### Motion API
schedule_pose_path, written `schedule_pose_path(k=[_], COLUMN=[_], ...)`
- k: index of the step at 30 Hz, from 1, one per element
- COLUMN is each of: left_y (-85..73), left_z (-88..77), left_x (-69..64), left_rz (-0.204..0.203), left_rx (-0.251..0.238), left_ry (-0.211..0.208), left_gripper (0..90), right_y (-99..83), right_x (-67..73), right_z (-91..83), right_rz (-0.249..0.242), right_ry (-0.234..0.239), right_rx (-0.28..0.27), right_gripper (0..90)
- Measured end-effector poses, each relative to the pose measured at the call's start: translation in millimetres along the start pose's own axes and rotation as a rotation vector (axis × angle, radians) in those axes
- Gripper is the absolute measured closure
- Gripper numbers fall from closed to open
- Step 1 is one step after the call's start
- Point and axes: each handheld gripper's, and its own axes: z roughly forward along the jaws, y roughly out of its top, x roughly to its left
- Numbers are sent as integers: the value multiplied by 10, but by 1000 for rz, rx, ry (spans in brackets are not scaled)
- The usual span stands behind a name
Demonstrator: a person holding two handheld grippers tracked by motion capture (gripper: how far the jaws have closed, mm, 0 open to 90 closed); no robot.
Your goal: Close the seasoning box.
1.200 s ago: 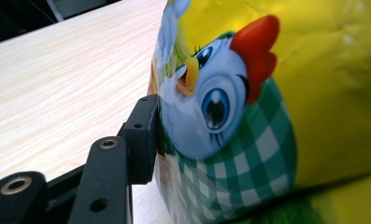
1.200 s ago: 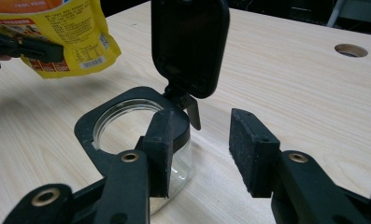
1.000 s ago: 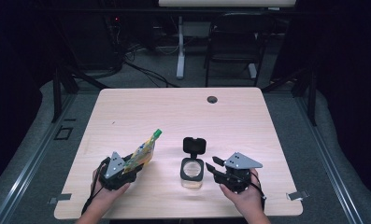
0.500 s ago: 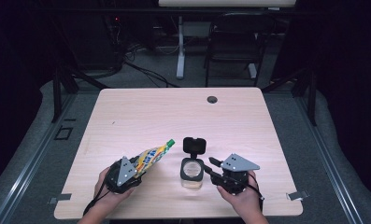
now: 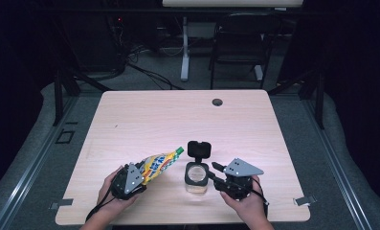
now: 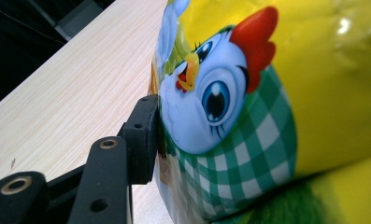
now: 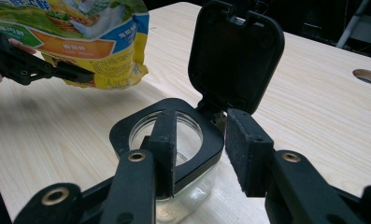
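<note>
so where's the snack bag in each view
high view: the snack bag sits lower left of centre, clamped in the left tongs, tip aimed at the jar.
left gripper view: the bag covers the right side, cartoon chicken facing the camera.
right gripper view: the bag is at top left, above the table.
shared landmark: the pale wooden table.

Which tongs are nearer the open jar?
Right. The right tongs sit at the jar, jaws straddling its rim; the left tongs hold the snack bag to its left.
</note>
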Motion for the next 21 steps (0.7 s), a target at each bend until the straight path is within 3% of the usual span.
schedule_pose_path(k=[10,16,21], left_y=[34,41,29], left_z=[-2,15,72], left_x=[-24,-48,-124], left_rz=[40,56,126], left_rx=[15,26,44], left_ry=[13,5,0], left_gripper=[519,534,537], right_y=[110,192,191], right_x=[67,120,172], right_z=[15,67,232], right_rz=[-51,-81,-138], right_ry=[-3,26,49], right_rx=[-2,8,39], right_gripper=[666,673,661])
